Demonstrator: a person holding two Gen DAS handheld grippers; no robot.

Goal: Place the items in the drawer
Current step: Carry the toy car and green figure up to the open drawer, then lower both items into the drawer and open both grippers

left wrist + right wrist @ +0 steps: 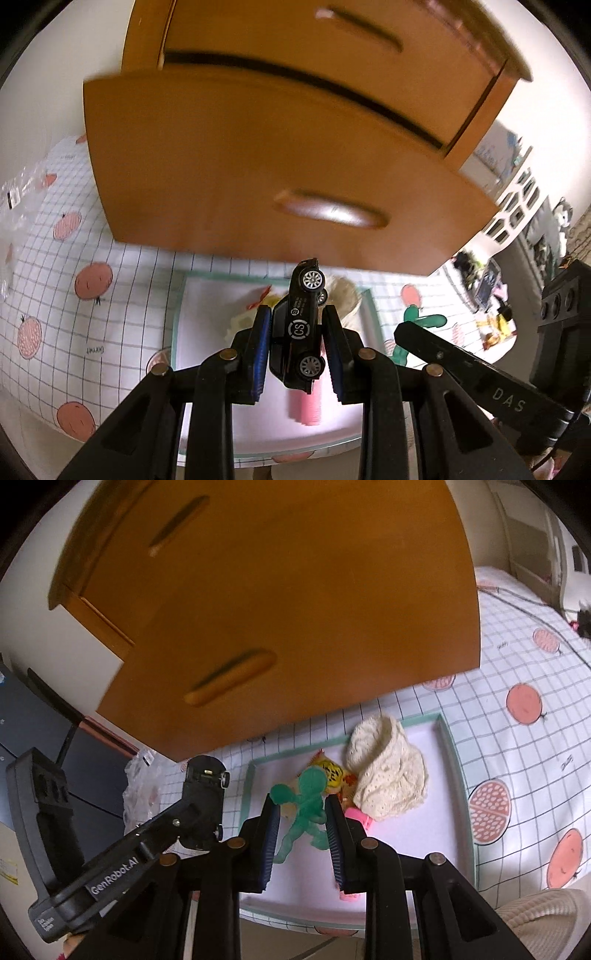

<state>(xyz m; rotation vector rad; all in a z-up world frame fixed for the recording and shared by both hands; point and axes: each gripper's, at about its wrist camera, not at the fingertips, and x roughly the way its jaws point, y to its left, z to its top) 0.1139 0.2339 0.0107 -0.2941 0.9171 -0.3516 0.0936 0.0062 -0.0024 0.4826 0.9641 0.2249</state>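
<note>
My left gripper (296, 310) is shut on a black toy car (299, 325), held nose-up just below the orange wooden drawer unit (258, 166). Its lower drawer front with an oval handle (332, 210) stands out from the cabinet. My right gripper (301, 799) is shut on a green rubbery figure (310, 794) over a mint-rimmed tray (456, 760). In the tray lie a cream knitted hat (388, 775), a yellow packet (332, 771) and a pink item (358, 816). The right wrist view also shows the car (205, 779) to its left.
A checked tablecloth (517, 664) with pink fruit prints covers the table. A crumpled clear plastic bag (138, 794) lies left of the tray. A white shelf (517, 206) and clutter stand at the right. A ribbed cream sleeve (543, 915) shows at the lower right.
</note>
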